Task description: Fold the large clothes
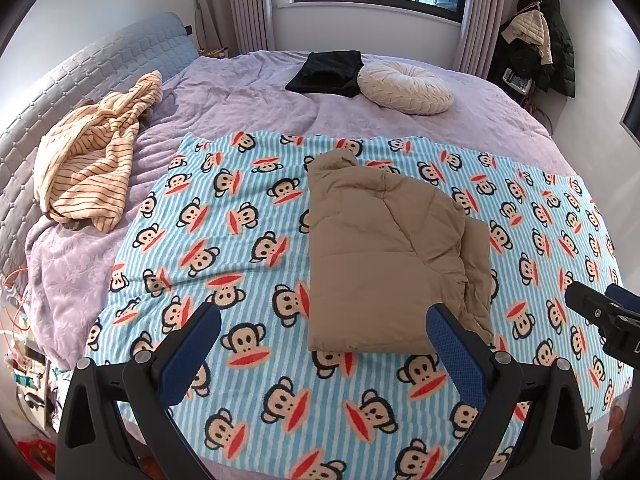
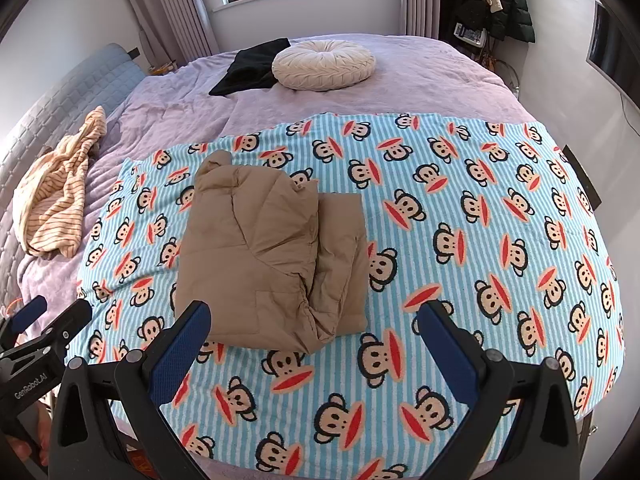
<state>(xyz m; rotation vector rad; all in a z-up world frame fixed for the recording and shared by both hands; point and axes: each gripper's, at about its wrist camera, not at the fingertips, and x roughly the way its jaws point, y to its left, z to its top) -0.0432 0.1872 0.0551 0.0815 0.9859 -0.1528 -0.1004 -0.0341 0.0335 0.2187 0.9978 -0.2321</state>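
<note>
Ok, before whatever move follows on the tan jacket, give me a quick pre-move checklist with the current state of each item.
1. Left hand-held gripper open and empty: ok.
2. Right hand-held gripper open and empty: ok.
3. Tan jacket lying folded into a compact stack on the monkey blanket: ok.
4. Fold edges aligned: not ok, a lower layer sticks out on the right side.
5. Blanket around the jacket free of other items: ok; the striped garment, black garment and round cushion lie apart on the purple cover.
6. Jacket zipper or sleeves tucked inside: cannot tell.

tan puffer jacket point(image 1: 384, 252) | folded into compact bundle | lying flat on monkey-print blanket point(image 1: 224, 216)
</note>
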